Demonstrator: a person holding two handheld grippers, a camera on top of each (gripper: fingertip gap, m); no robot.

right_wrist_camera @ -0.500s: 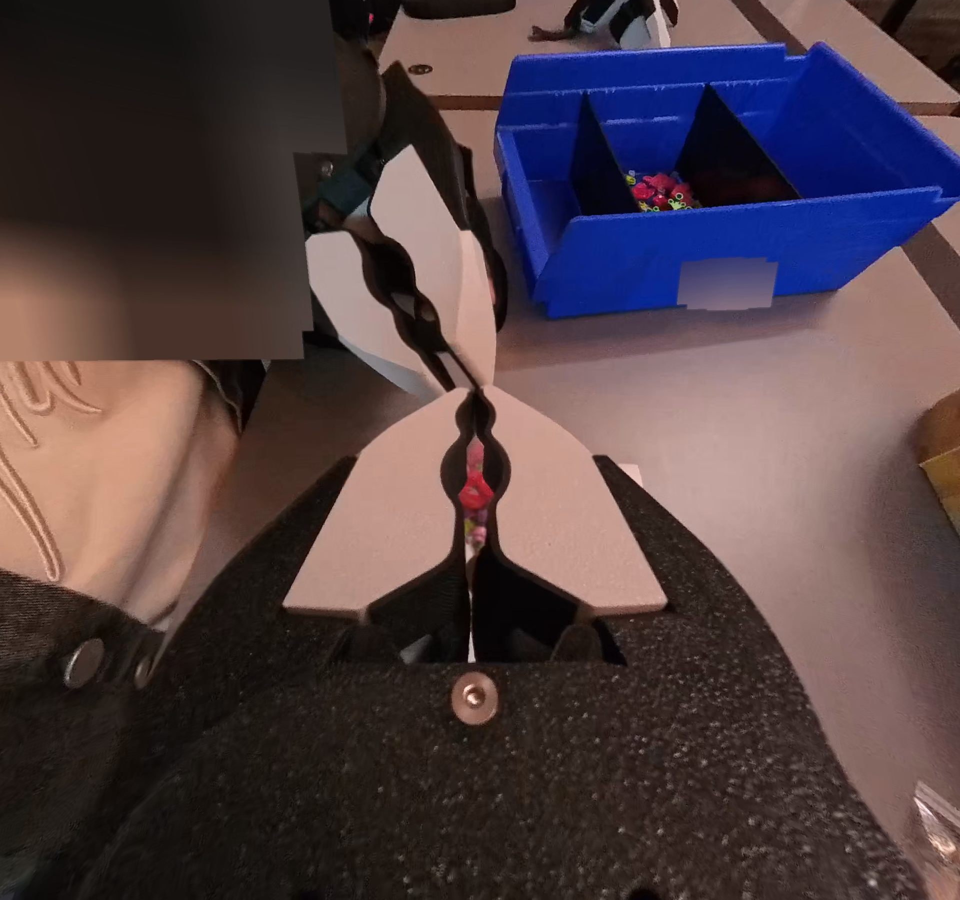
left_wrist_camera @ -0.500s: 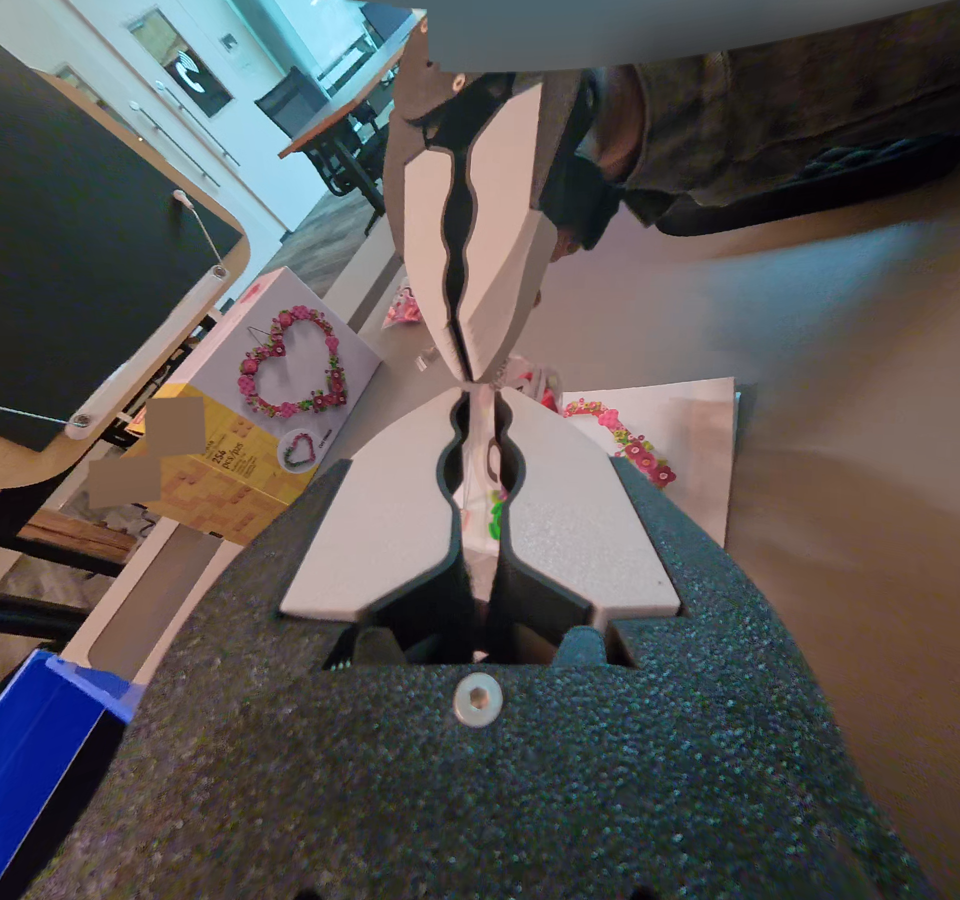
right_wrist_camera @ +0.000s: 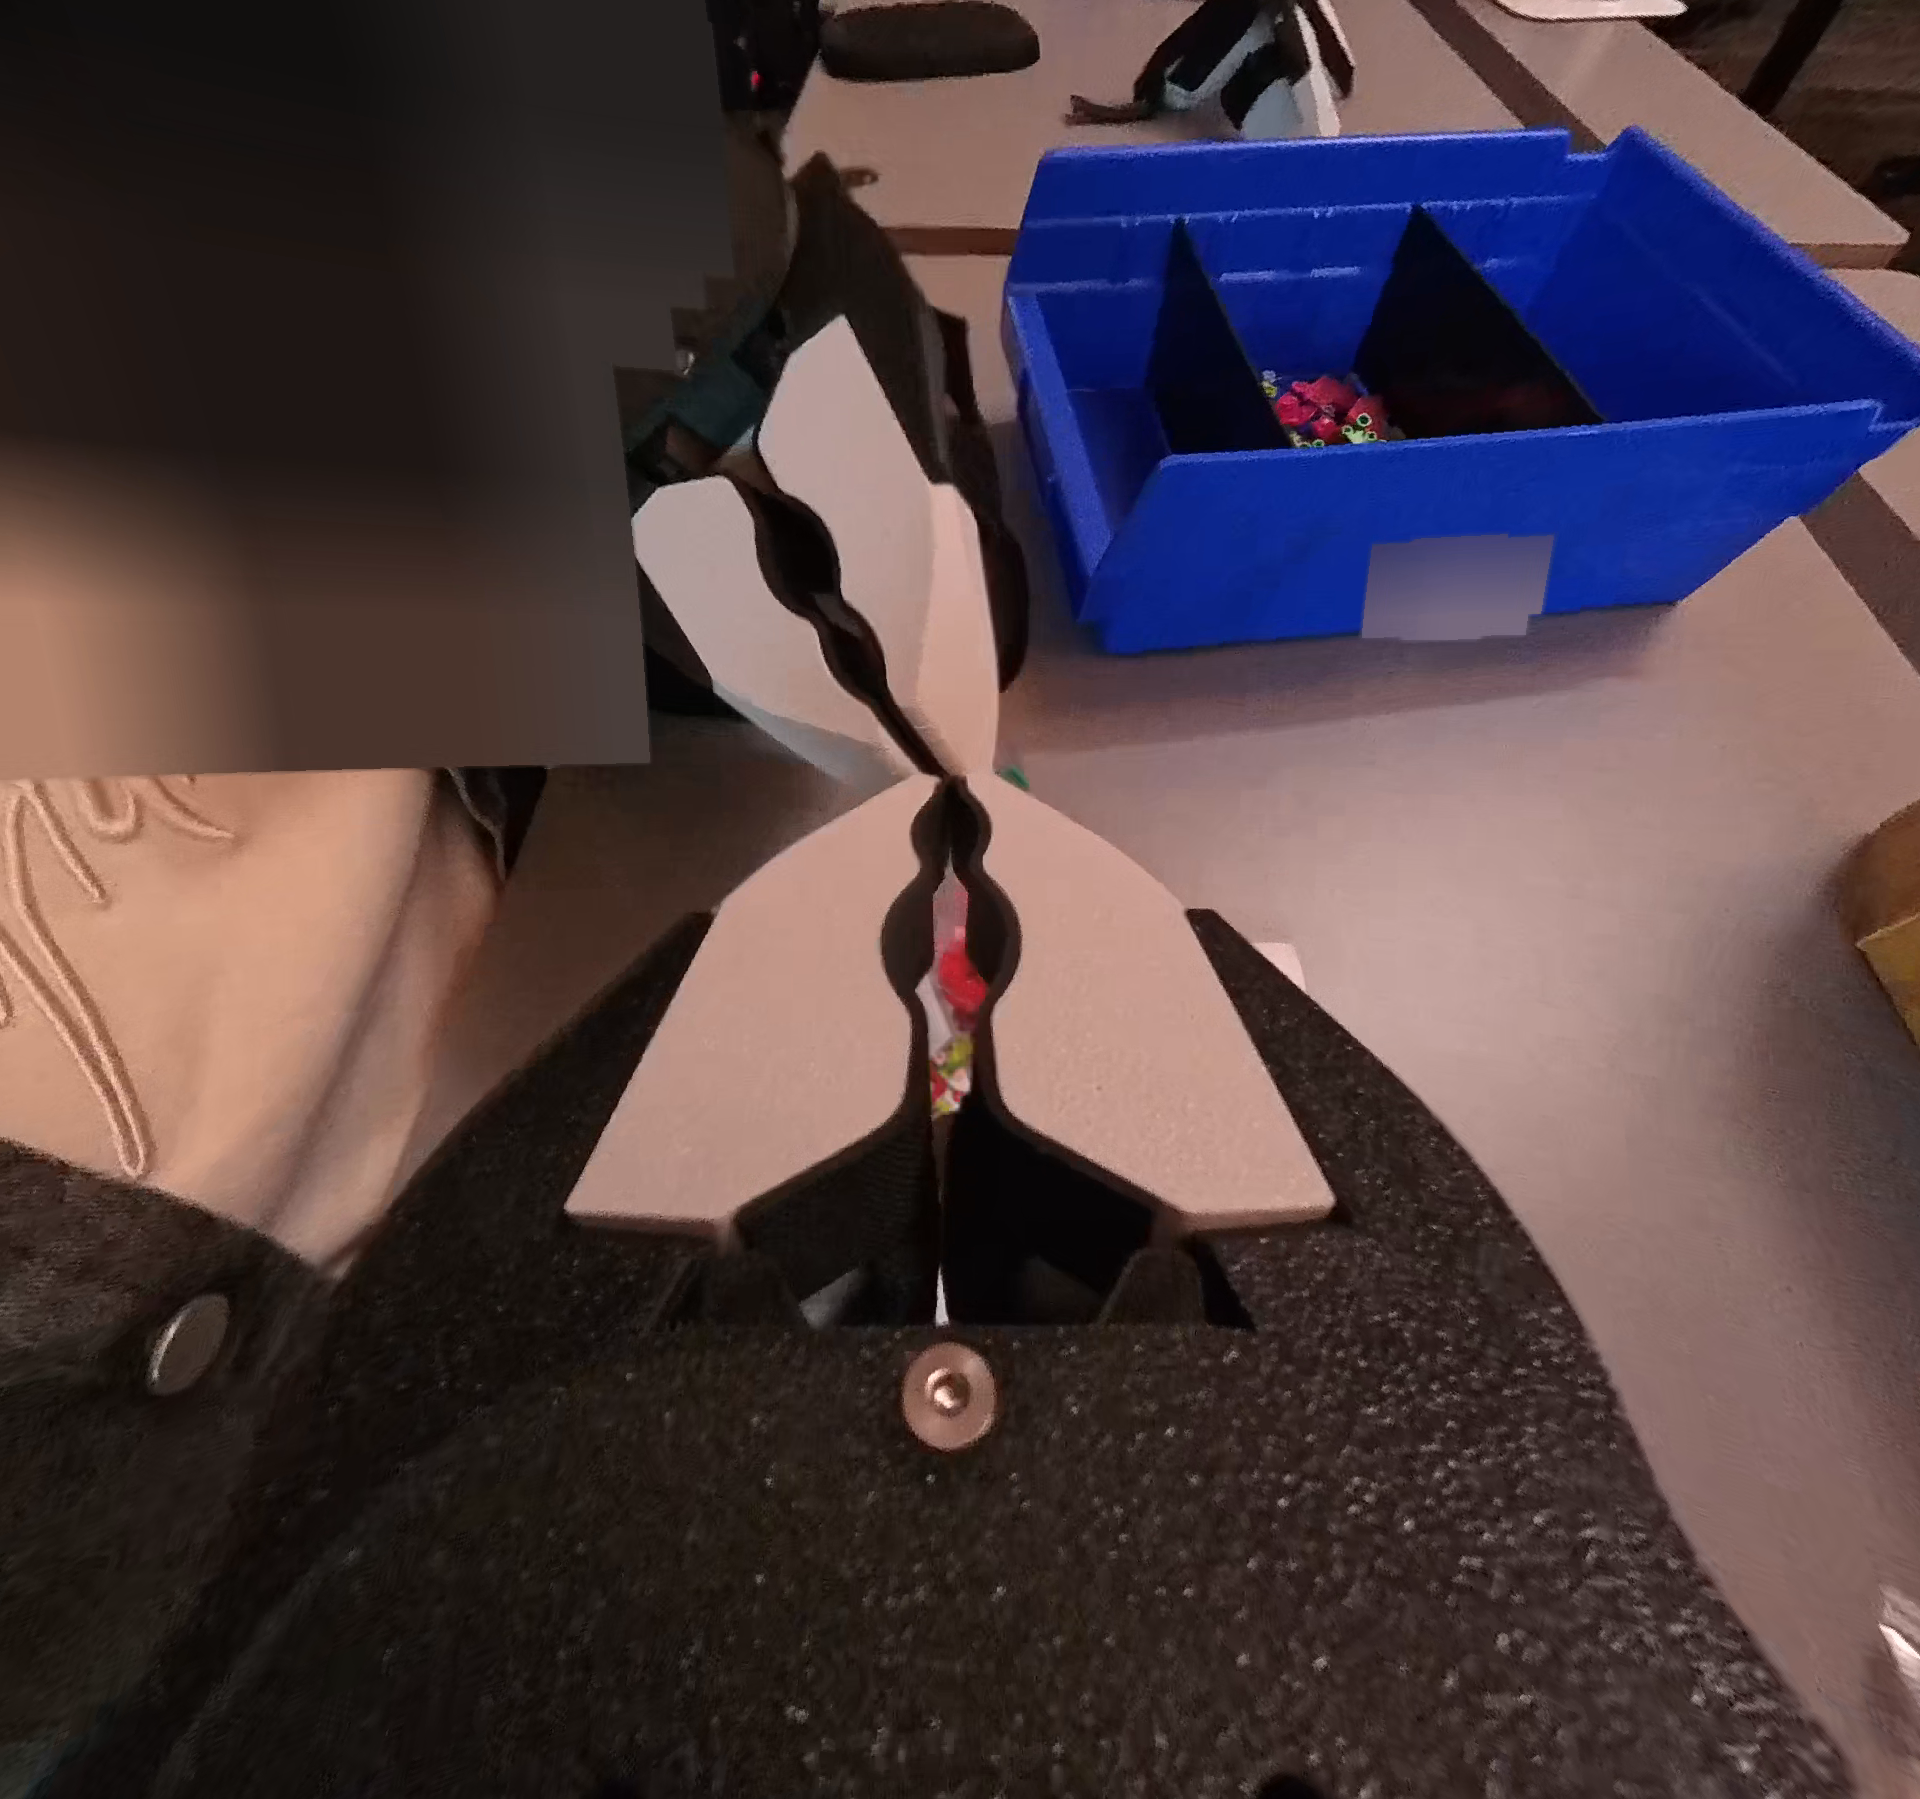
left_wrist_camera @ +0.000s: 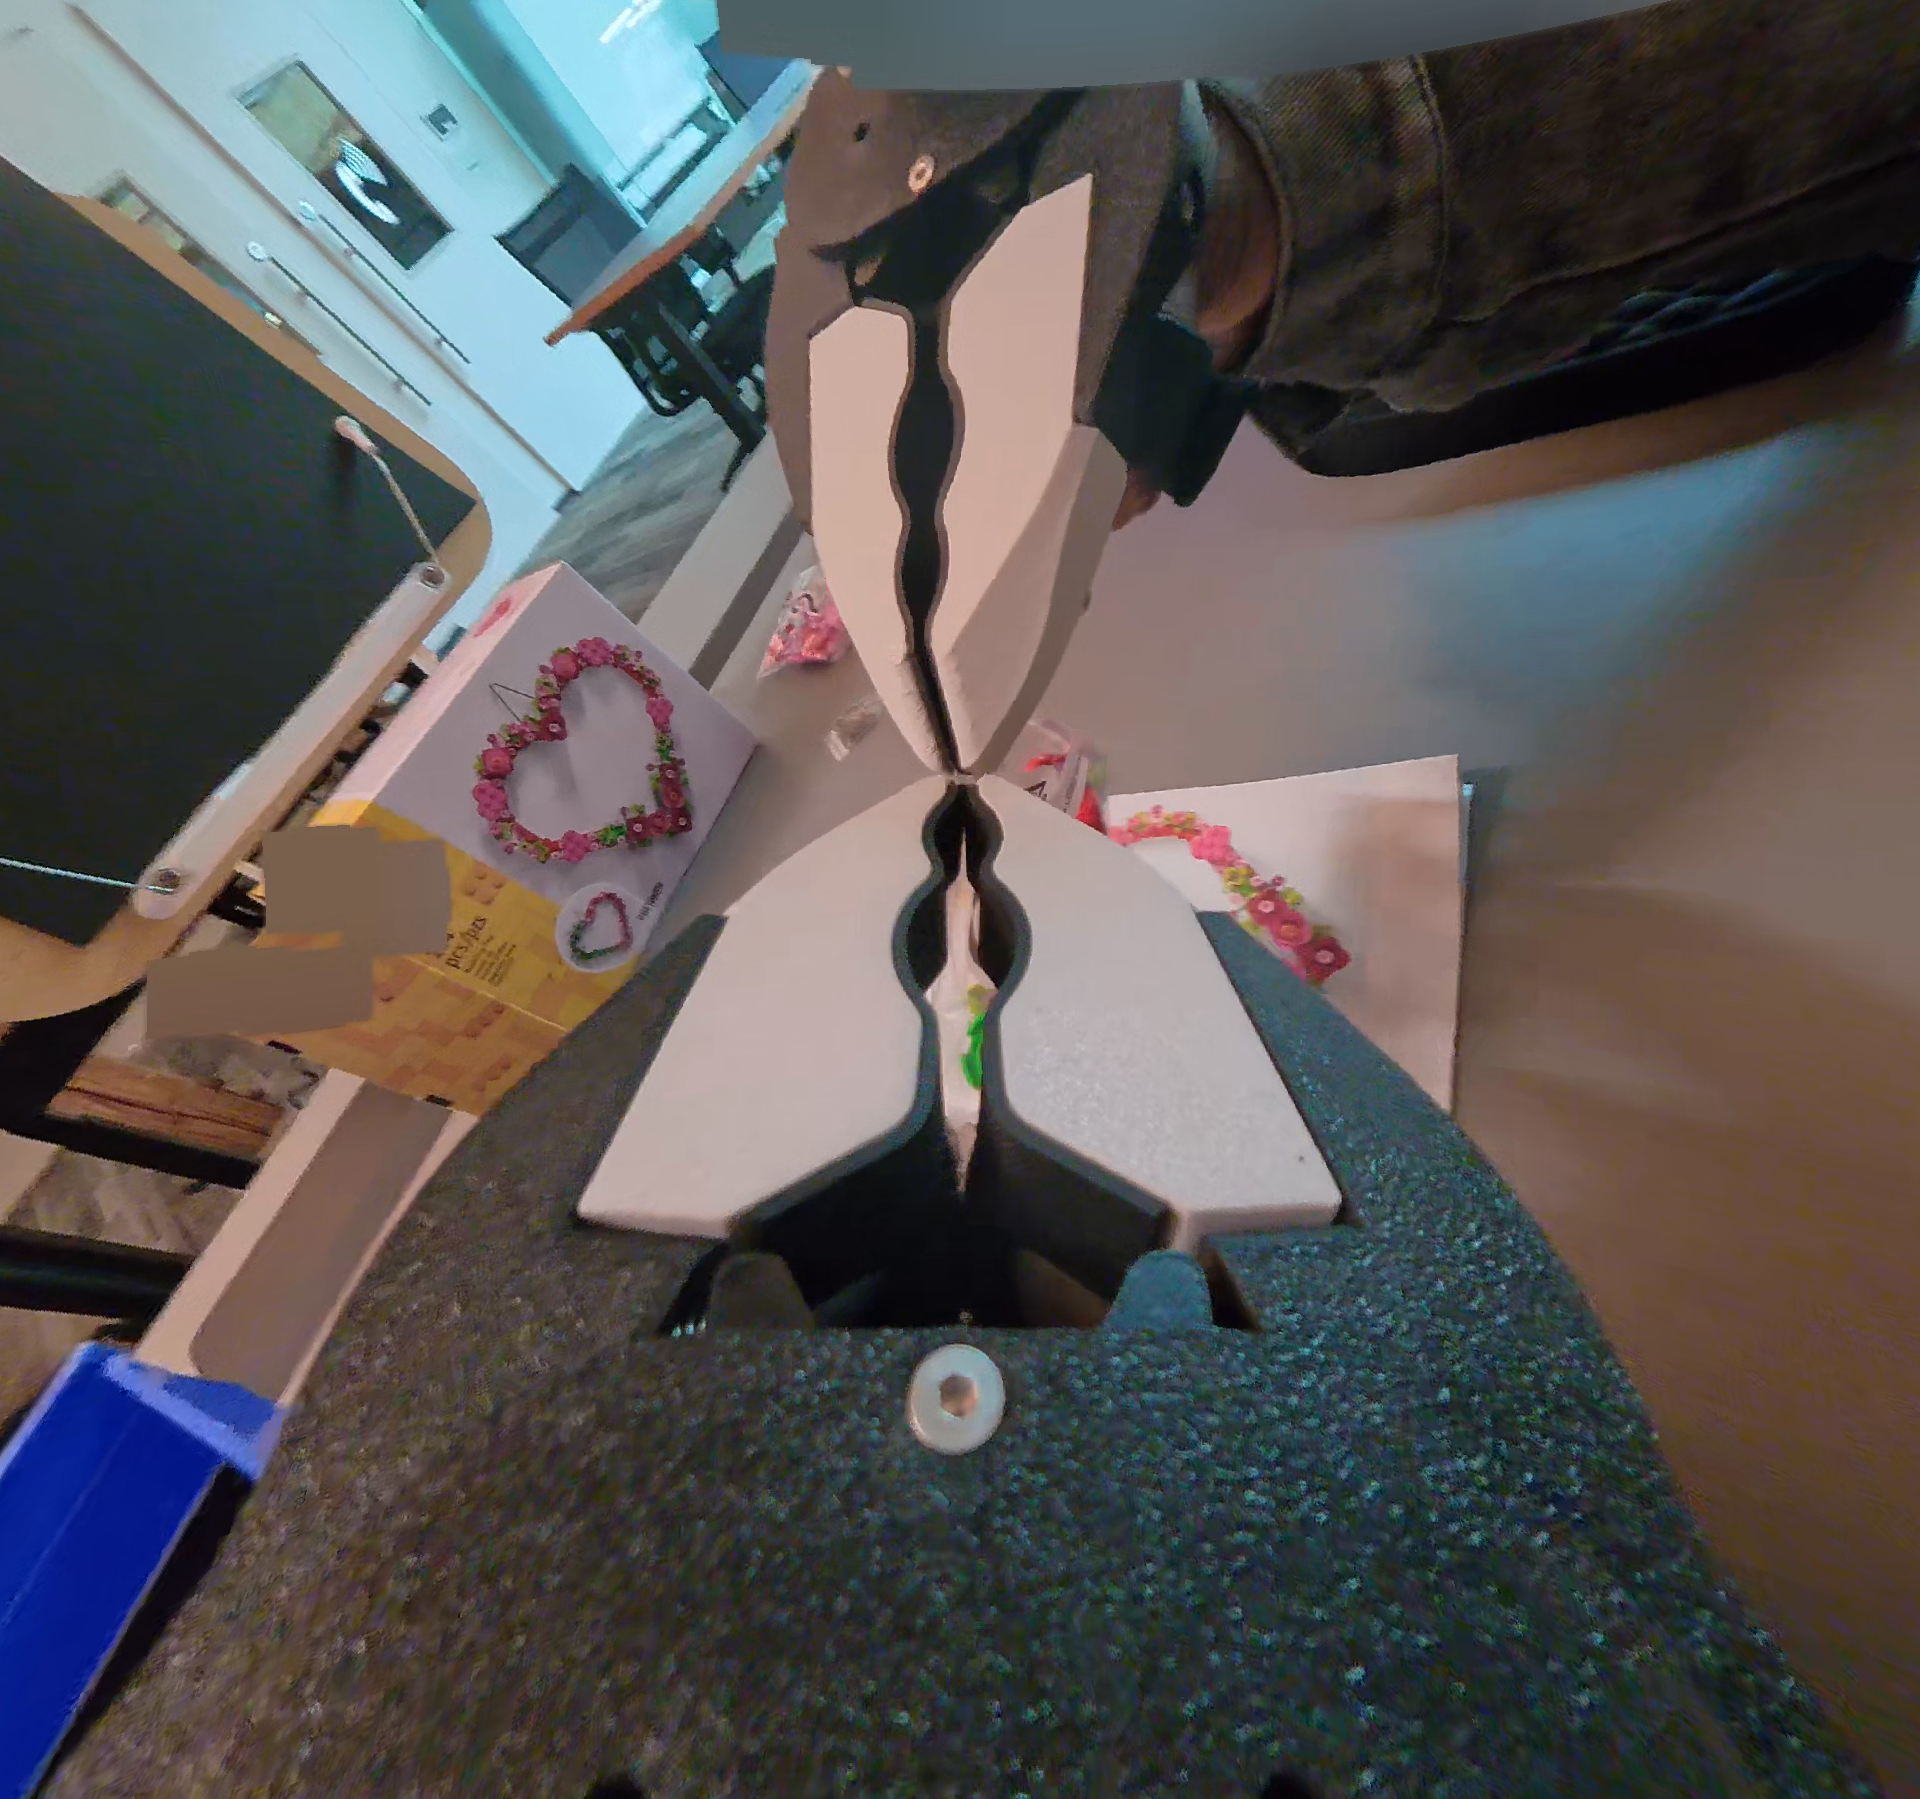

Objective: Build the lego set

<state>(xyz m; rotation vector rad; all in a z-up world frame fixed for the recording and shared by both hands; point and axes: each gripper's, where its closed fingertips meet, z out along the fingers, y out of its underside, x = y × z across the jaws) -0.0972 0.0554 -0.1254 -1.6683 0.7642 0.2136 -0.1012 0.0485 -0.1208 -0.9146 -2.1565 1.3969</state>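
Observation:
My left gripper (left_wrist_camera: 957,795) and my right gripper (right_wrist_camera: 950,797) meet tip to tip above the table. Both are shut on the same small clear bag of lego pieces. In the left wrist view the bag (left_wrist_camera: 962,1006) shows white with green pieces in the gap between the fingers. In the right wrist view the bag (right_wrist_camera: 954,986) shows red and green pieces. The right gripper (left_wrist_camera: 948,757) points down at me in the left wrist view. The left gripper (right_wrist_camera: 932,762) shows the same way in the right wrist view. Most of the bag is hidden under the fingers.
The lego box (left_wrist_camera: 540,814) with a flower heart picture lies at the left. An instruction booklet (left_wrist_camera: 1309,876) and other bags of pieces (left_wrist_camera: 810,627) lie behind. A blue divided bin (right_wrist_camera: 1455,523) holds red and green pieces (right_wrist_camera: 1325,409). A person's torso (right_wrist_camera: 208,970) is close. Both grippers' tips are close together, under 4 cm apart.

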